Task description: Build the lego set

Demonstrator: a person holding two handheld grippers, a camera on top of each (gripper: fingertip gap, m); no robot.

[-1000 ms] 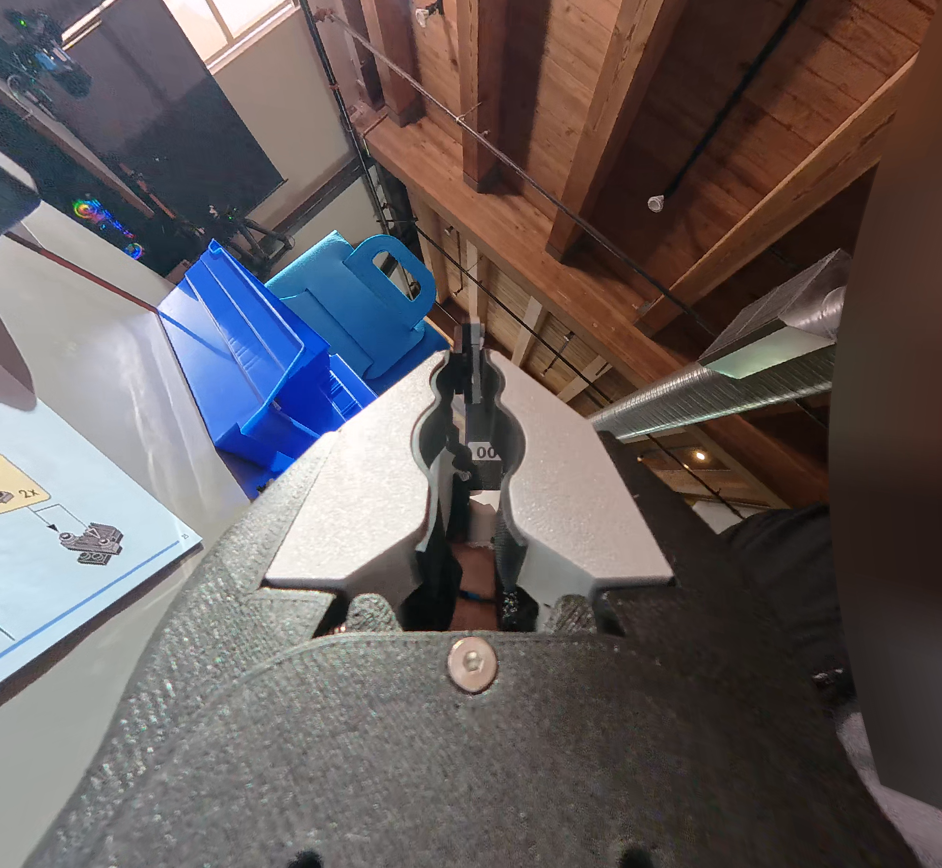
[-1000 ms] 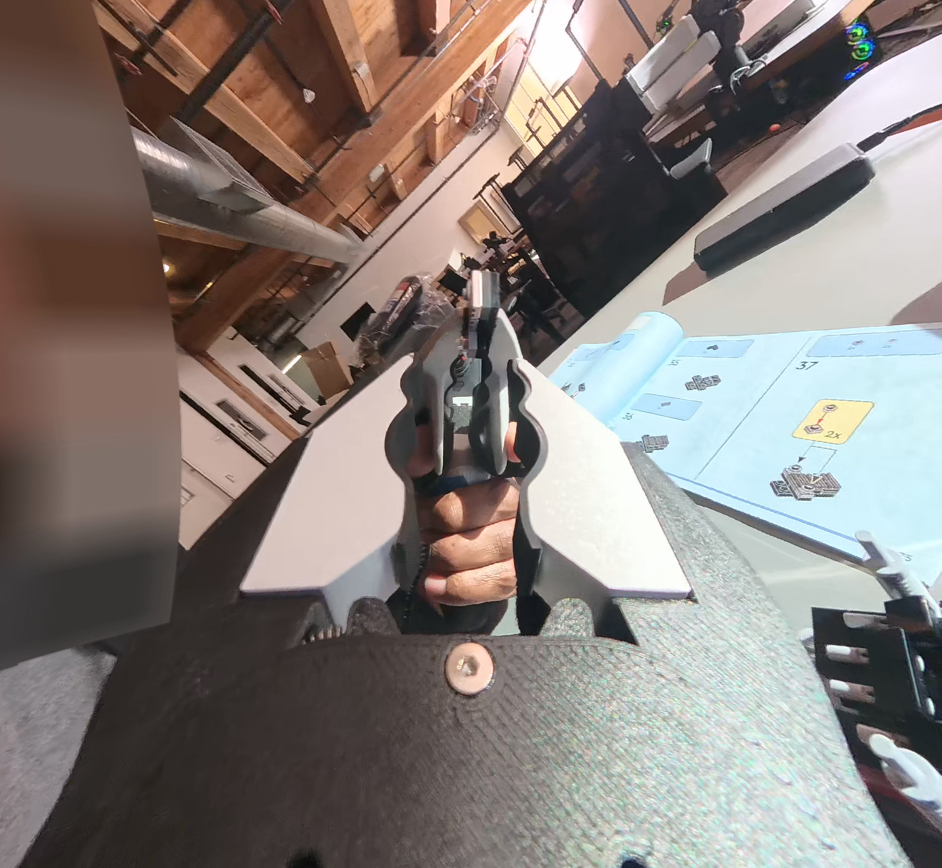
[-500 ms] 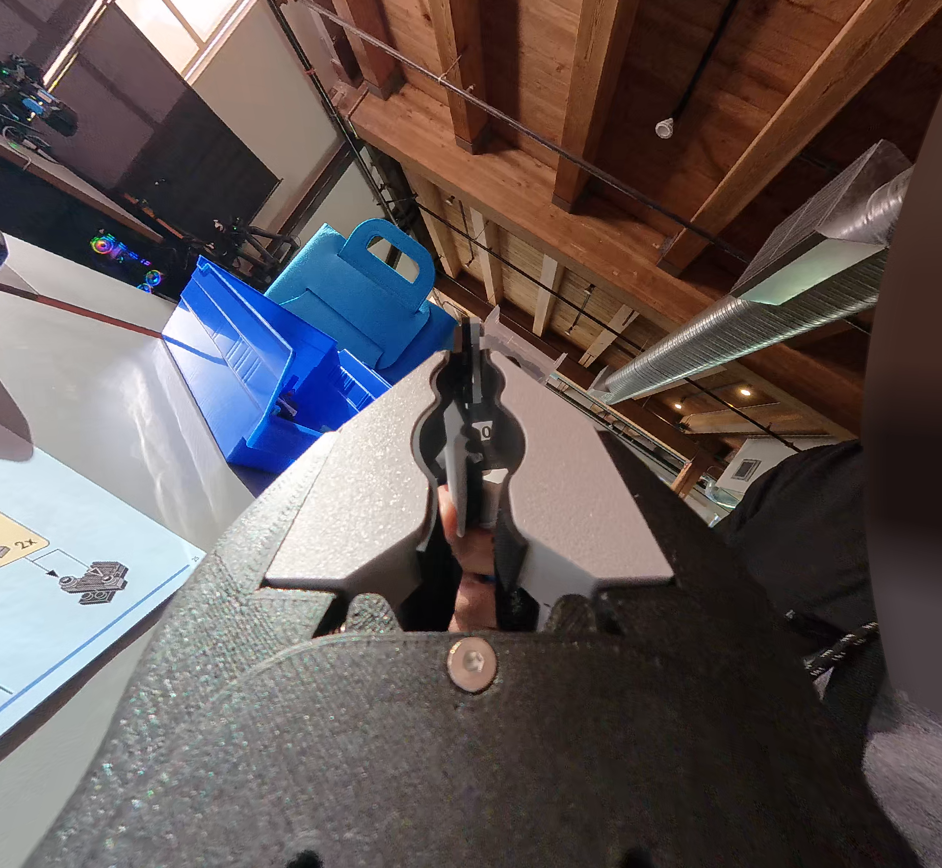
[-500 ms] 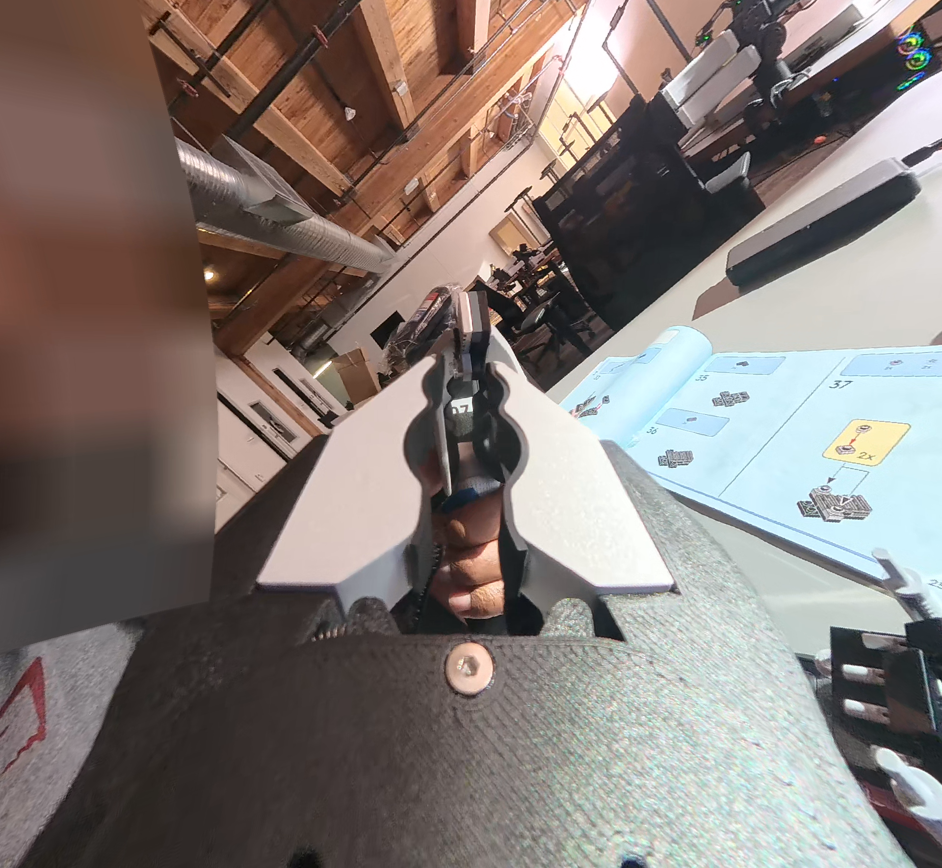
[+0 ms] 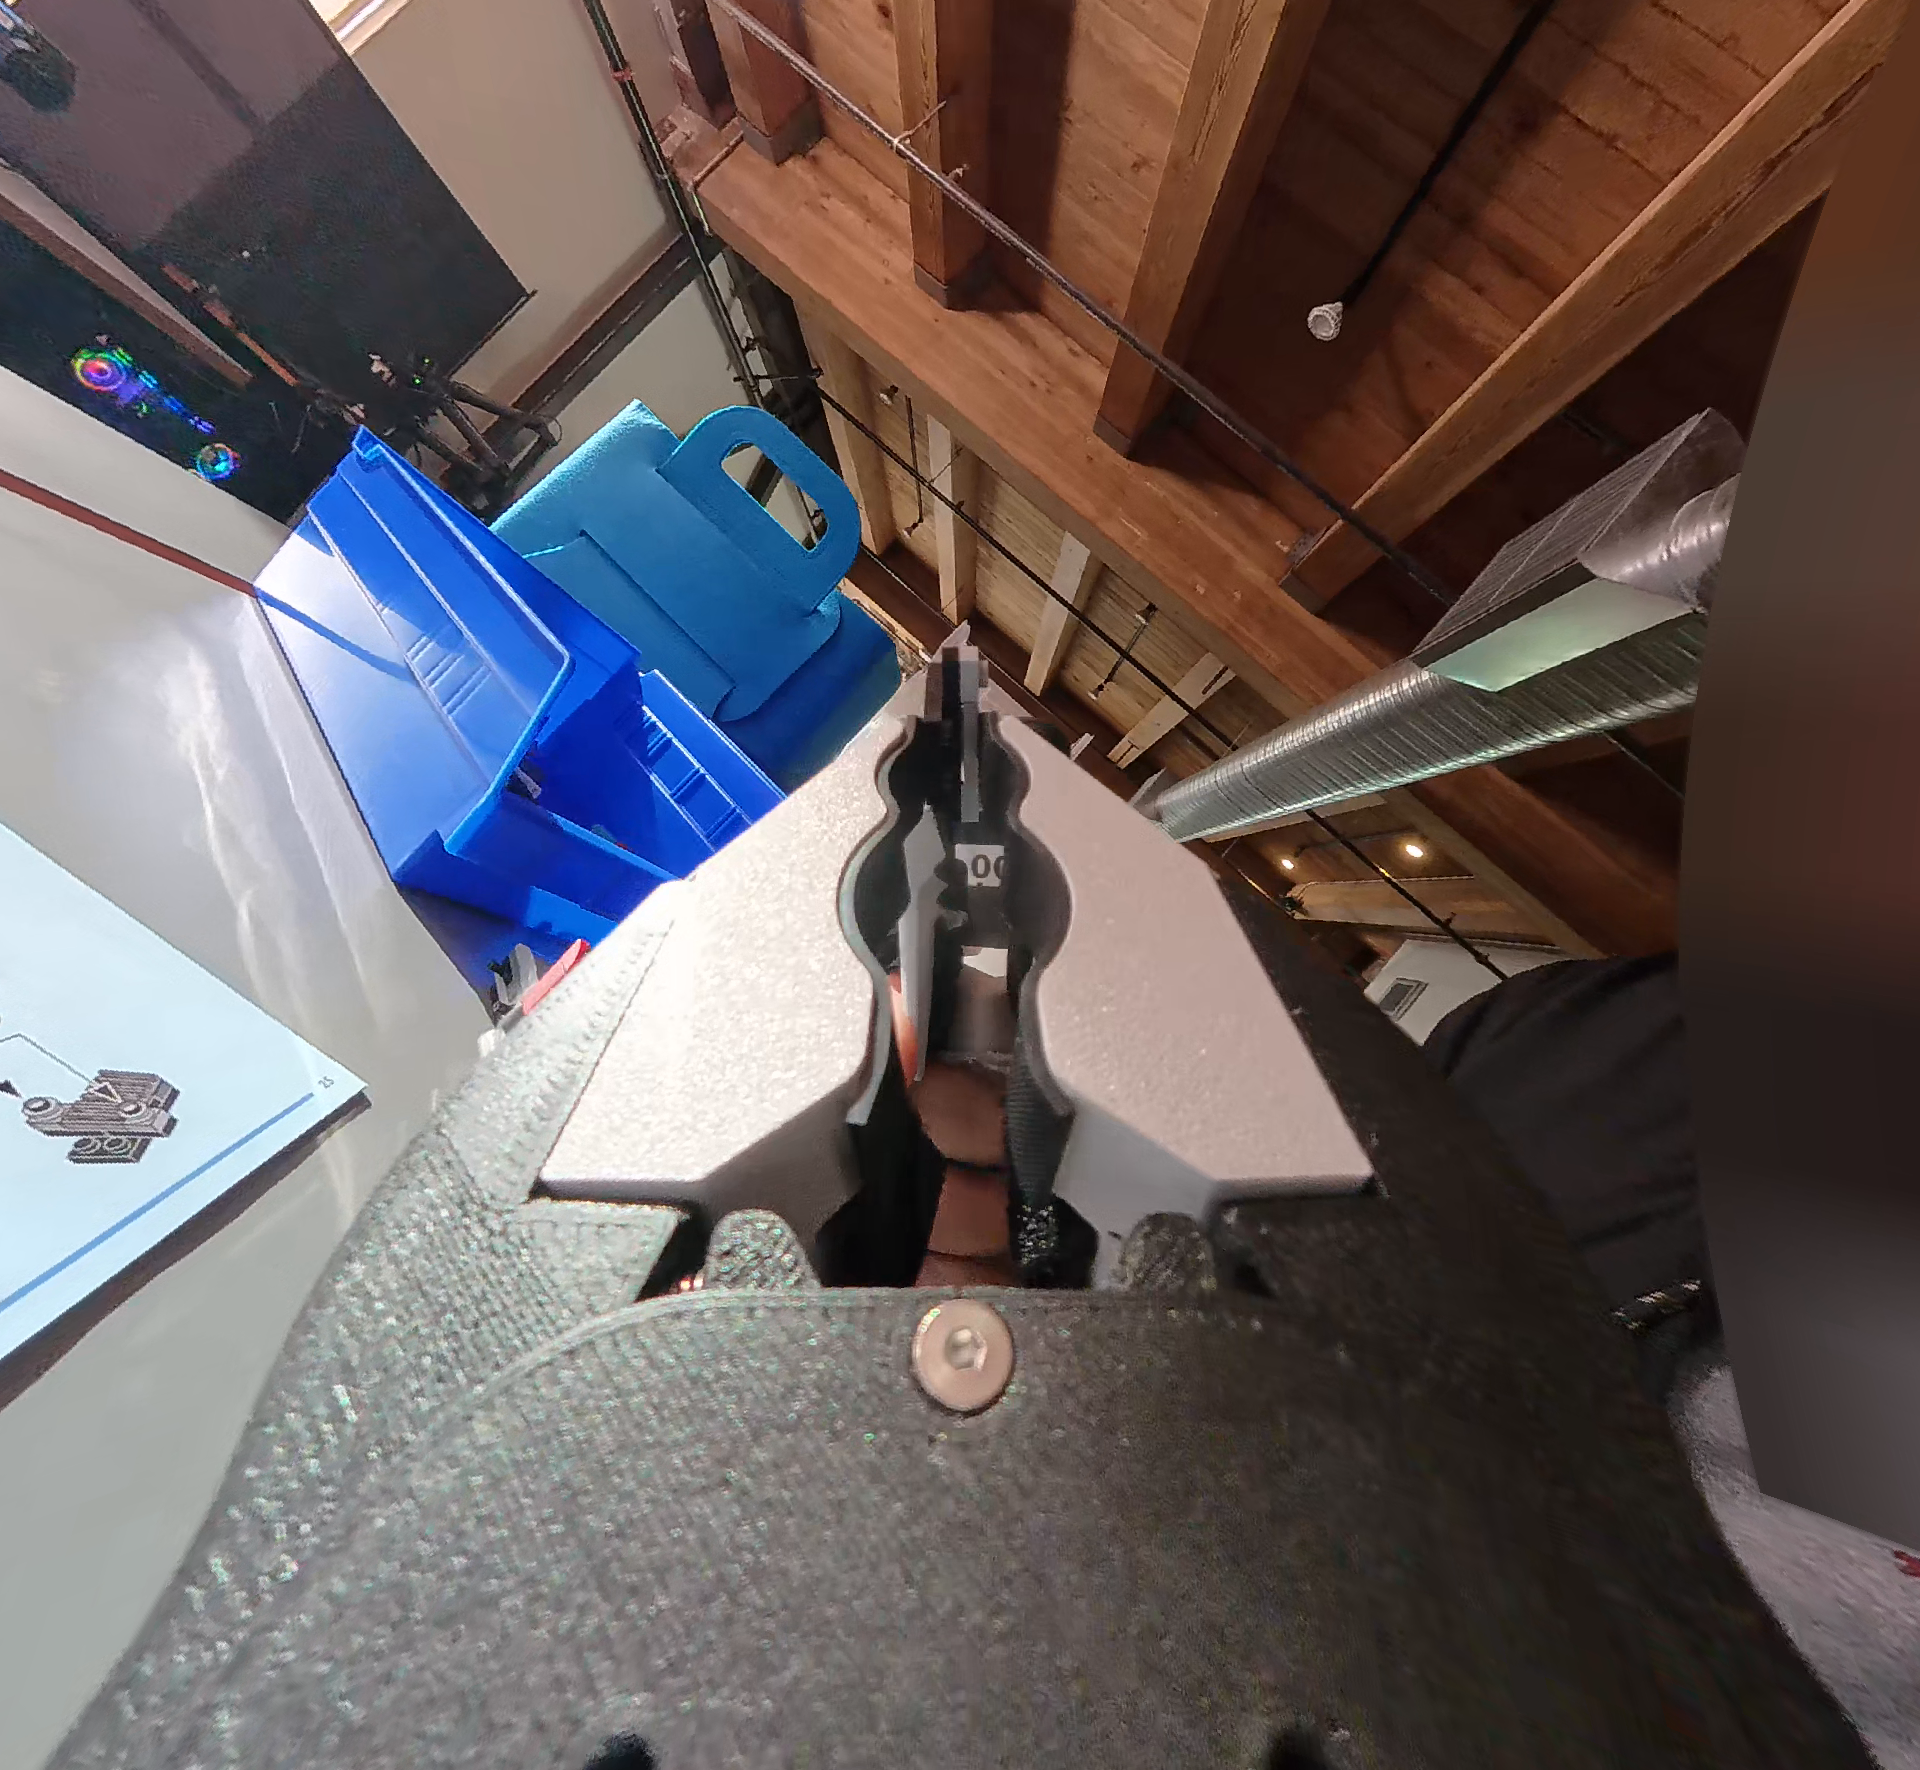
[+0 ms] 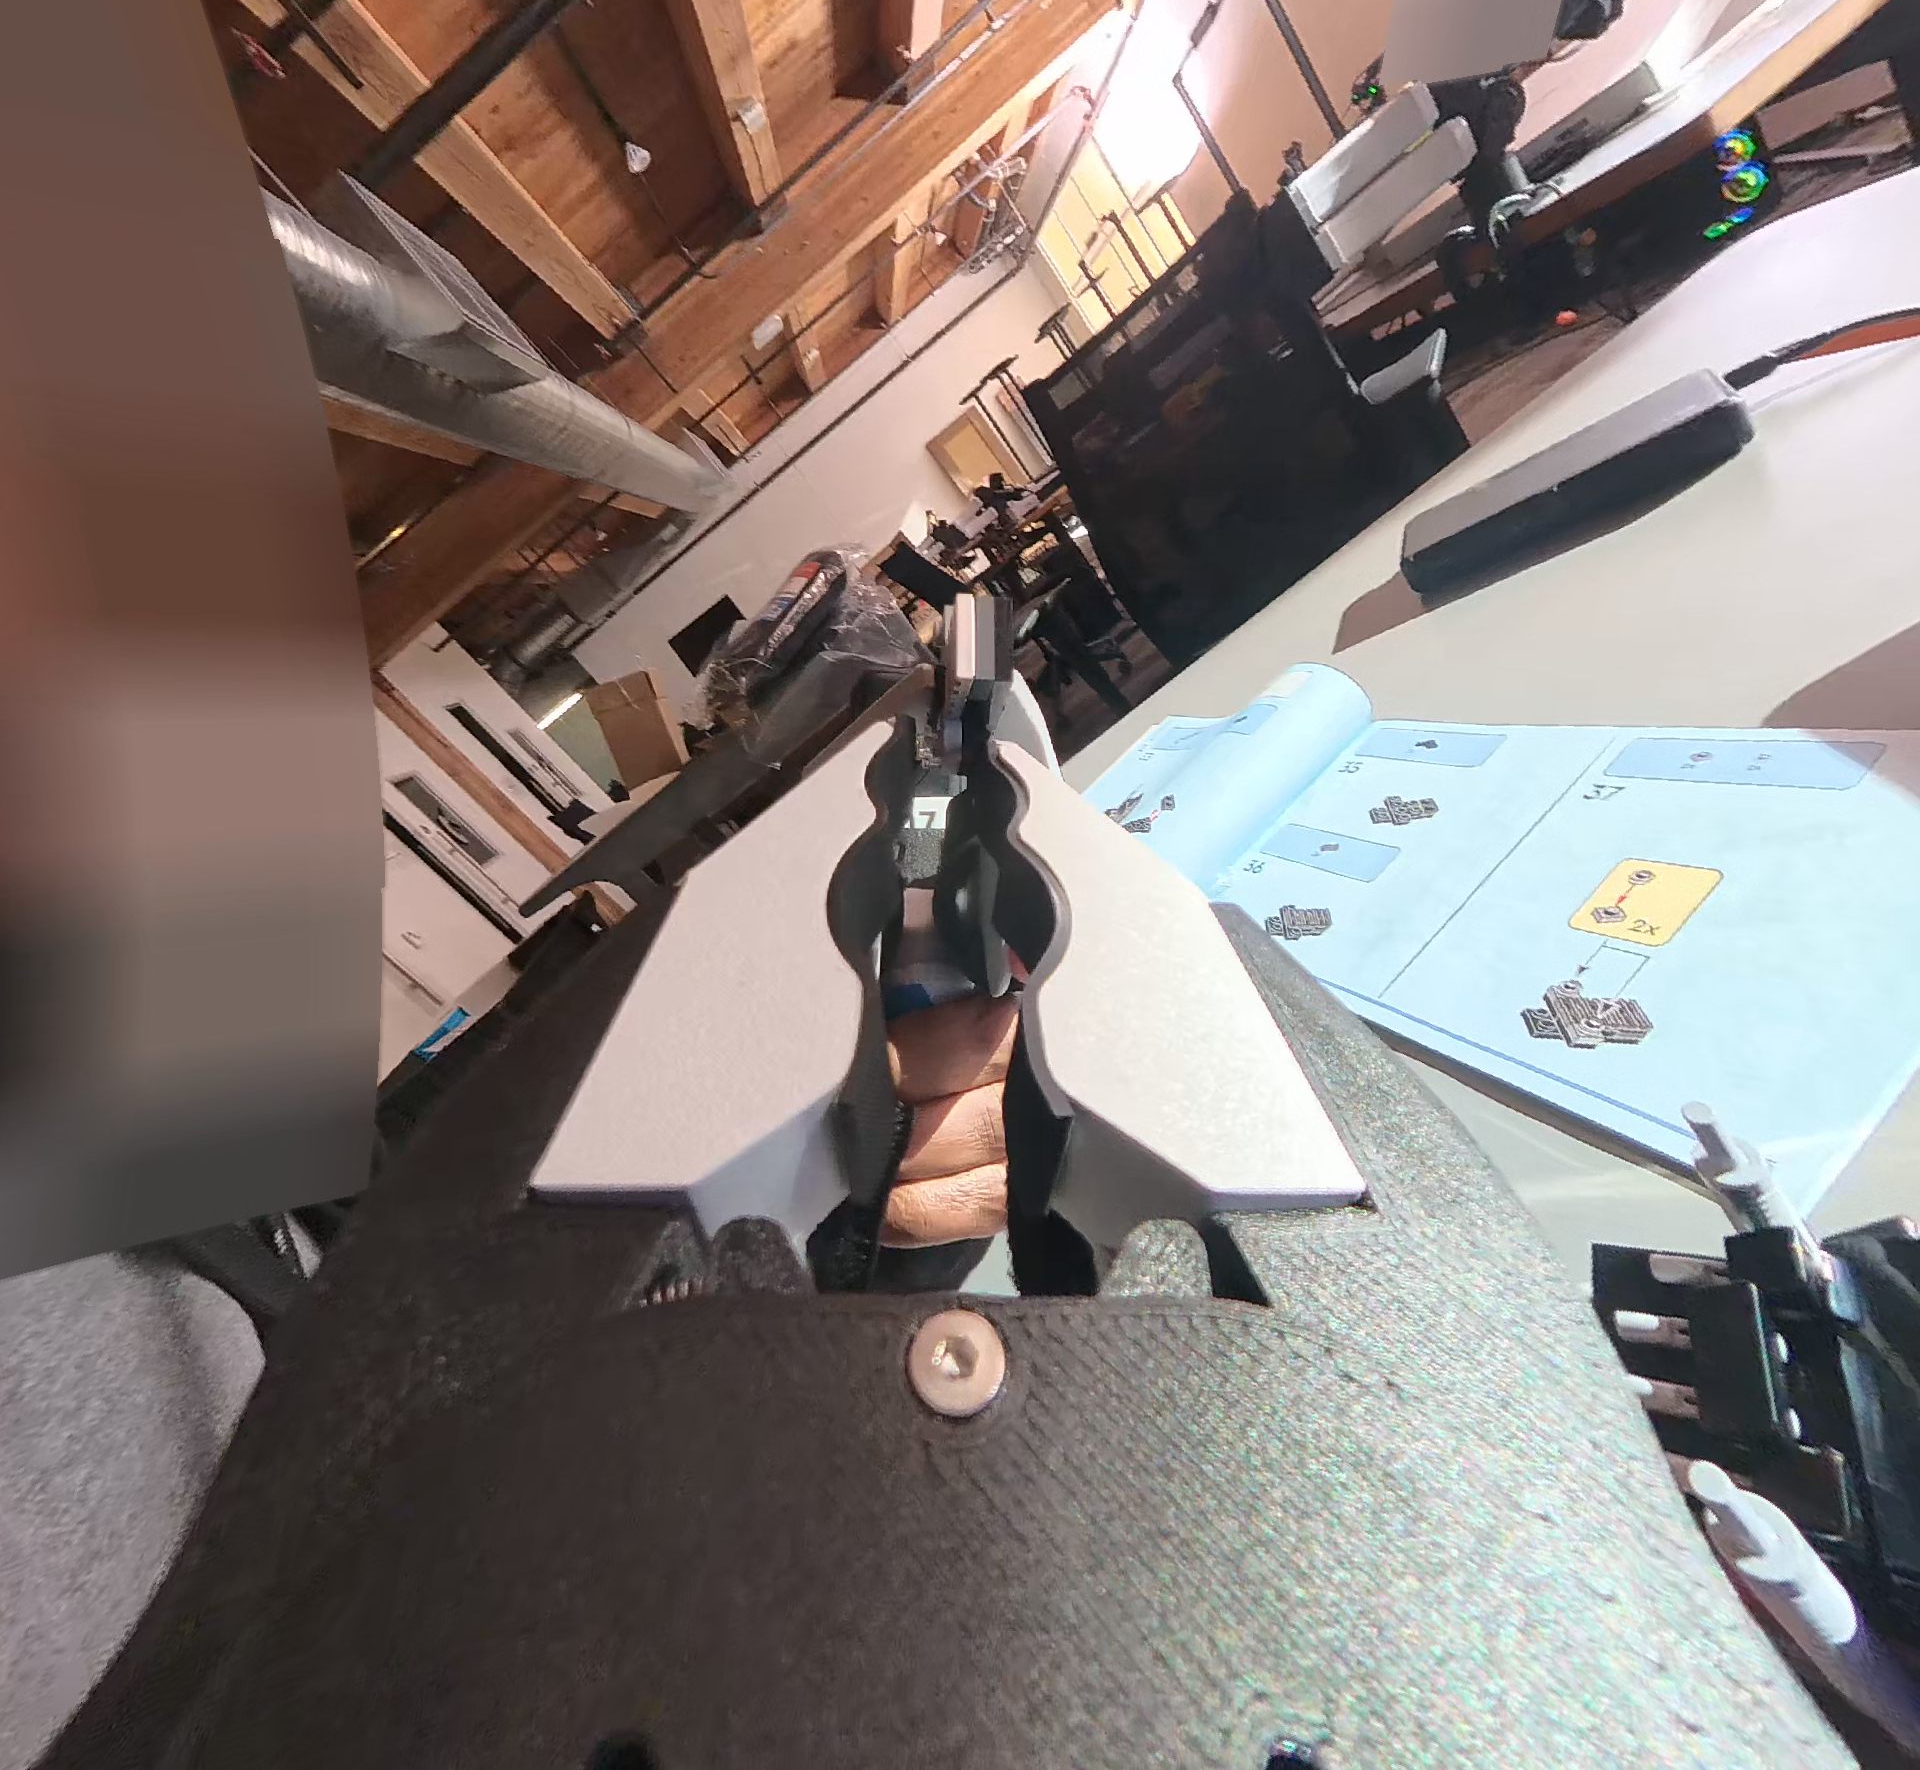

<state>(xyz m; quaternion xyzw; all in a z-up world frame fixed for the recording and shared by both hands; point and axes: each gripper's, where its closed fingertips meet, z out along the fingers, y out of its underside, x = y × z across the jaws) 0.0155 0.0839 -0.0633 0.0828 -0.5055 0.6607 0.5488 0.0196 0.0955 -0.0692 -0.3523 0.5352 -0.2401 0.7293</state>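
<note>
Left gripper (image 5: 958, 712) — jaws standing nearly together, tilting up toward the wooden ceiling and pinching a small dark lego piece (image 5: 954, 681) at the tips. The other gripper's grey fingers are showing through the gap between them, with a hand behind.

Right gripper (image 6: 971, 681) — jaws likewise nearly together, clamping a small grey lego piece (image 6: 977, 645) that is sticking out past the tips; fingers (image 6: 951, 1128) of a hand are showing through the gap lower down. Whether the two pieces are touching each other cannot be told.

Instruction booklet (image 6: 1621, 899) — lying open on the pale table (image 6: 1558, 640), toward its near edge.

Black lego assembly (image 6: 1766, 1346) with white pins — sitting at the near edge, just beside the booklet.

Blue bins (image 5: 468, 681) — standing at the table's far edge, a blue handled bag (image 5: 707, 557) leaning behind them.

Dark flat device (image 6: 1579, 494) — lying farther back on the surface, well apart from the booklet.
</note>
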